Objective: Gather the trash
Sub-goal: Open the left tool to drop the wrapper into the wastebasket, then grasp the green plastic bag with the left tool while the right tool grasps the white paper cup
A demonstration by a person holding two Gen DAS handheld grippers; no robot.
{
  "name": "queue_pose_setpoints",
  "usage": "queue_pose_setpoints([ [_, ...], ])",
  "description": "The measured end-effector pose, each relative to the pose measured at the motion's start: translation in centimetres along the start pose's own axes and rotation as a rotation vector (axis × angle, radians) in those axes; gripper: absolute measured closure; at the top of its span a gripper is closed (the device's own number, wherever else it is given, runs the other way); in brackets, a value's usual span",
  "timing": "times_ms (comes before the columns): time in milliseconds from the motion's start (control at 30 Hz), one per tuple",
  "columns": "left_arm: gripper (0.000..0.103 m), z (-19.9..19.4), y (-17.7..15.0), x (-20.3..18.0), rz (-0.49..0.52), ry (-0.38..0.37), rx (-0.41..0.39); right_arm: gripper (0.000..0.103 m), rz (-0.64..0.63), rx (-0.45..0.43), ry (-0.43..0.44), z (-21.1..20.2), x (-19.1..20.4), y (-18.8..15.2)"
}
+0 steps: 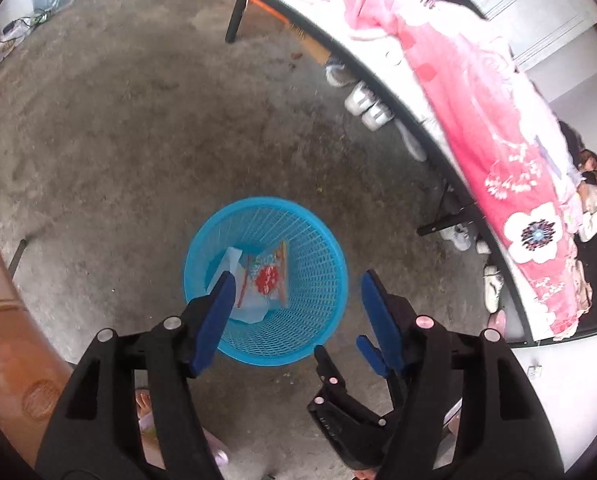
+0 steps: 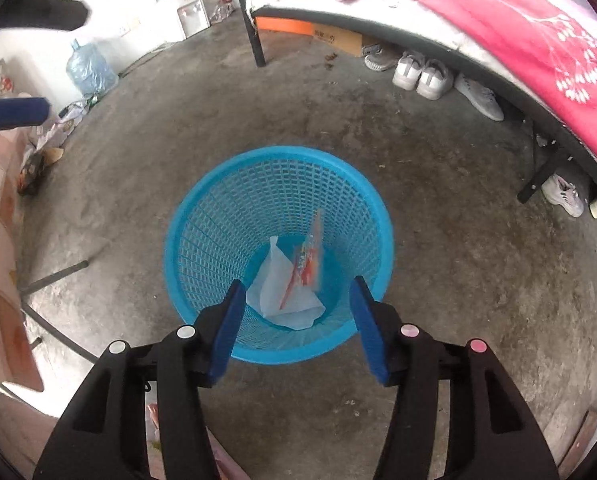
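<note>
Right wrist: wrapper (image 2: 308, 256) in basket (image 2: 202, 216) below empty, parted gripper (image 2: 296, 284)

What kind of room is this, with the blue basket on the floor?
Probably a bedroom. There is a bed with a pink blanket, and white shoes tucked under it on a bare concrete floor.
</note>
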State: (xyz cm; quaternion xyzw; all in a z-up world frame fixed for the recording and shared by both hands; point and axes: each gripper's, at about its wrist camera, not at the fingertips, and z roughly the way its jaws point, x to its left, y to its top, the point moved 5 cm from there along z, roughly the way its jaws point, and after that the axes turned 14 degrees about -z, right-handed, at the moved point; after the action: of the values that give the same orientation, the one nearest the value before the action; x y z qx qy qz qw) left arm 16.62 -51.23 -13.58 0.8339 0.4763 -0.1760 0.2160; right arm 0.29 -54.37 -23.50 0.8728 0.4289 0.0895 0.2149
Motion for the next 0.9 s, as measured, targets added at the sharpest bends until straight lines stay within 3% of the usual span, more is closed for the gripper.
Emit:
queue_pose_setpoints([
  [167, 0.038, -6.1, -1.5, -0.1, 0.011, -0.064, -0.085, 0.045, -0.001, -0.058, 0.010, -4.4, -0.3, -0.3],
  [400, 0.038, -16.6, -6.0, 2.7, 0.009, -0.107, -0.235, 0.034, -0.101, -0.154, 0.055, -11.1, 2.9, -0.3],
  [733, 0.035, -31.2, -14.6, 11.3, -0.018, -0.018, -0.510, 0.033, -0.305, -0.272, 0.208, -20.0, 12.3, 1.3],
  [900, 0.035, -39.0, -18.4, 17.2, -0.084, 0.045, -0.682, 0.033, -0.433, -0.320, 0.309, -23.8, 18.3, 2.9],
])
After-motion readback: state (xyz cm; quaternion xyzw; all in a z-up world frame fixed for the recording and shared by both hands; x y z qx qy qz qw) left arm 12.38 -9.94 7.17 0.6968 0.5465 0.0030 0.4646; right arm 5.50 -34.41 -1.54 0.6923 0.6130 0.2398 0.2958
